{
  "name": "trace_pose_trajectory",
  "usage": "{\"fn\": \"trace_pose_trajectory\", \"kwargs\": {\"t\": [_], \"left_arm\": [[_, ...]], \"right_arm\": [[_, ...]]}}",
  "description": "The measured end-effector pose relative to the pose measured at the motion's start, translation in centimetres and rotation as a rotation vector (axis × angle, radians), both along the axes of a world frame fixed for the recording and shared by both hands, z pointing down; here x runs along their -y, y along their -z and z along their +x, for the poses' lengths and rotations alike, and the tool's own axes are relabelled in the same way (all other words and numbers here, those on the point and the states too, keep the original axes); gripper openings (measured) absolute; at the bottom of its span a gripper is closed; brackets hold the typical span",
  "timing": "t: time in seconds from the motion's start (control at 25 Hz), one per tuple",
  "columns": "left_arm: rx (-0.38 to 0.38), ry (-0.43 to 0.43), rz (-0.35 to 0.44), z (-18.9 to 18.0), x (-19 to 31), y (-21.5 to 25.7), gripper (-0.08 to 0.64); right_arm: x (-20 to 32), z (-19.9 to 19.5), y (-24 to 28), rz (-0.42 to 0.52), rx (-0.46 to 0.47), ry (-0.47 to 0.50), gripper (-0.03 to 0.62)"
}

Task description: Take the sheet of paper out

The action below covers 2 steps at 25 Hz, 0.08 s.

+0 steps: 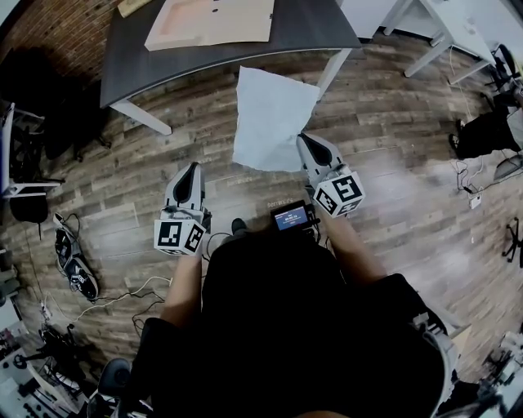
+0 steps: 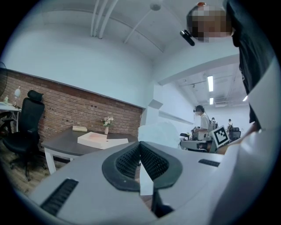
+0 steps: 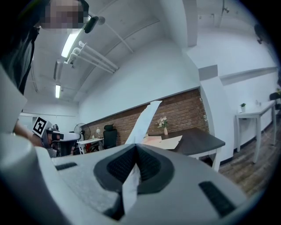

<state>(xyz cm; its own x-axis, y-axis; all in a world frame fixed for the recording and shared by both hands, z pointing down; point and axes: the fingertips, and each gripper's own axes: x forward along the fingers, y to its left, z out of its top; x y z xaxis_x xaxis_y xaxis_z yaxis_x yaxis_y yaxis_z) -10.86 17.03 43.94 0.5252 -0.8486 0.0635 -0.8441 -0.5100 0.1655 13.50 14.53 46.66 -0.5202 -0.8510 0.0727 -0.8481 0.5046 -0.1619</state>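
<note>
Right gripper (image 1: pixel 305 140): clenched on paper sheet (image 1: pixel 270 114), frame centre.
Left gripper (image 1: pixel 193 169): jaws together, lower left.
Table (image 1: pixel 139 57): top edge, 1 flat box (image 1: pixel 212 20) on it.

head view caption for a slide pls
Right gripper shut on the edge of a white sheet of paper, held over the wood floor before a dark table; left gripper alongside.

Pale blue-white sheet of paper (image 1: pixel 270 114) against brown wood-plank floor (image 1: pixel 392 139); dark grey surface (image 1: pixel 315 24) bearing tan cardboard (image 1: pixel 212 20); light grey left gripper (image 1: pixel 193 169) and right gripper (image 1: pixel 304 139) with black-and-white square-patterned marker cubes (image 1: pixel 180 237); red-brown brick wall (image 2: pixel 74 107).
</note>
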Motion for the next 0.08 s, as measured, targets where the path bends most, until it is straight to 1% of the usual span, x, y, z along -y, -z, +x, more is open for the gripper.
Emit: {"fn": "trace_pose_trajectory", "kwargs": {"t": [0.08], "left_arm": [[-0.004,-0.002,-0.003,0.77,-0.21,-0.14,-0.005]], "right_arm": [[-0.28,0.66,-0.29,-0.007,0.004,0.003,0.003]]}}
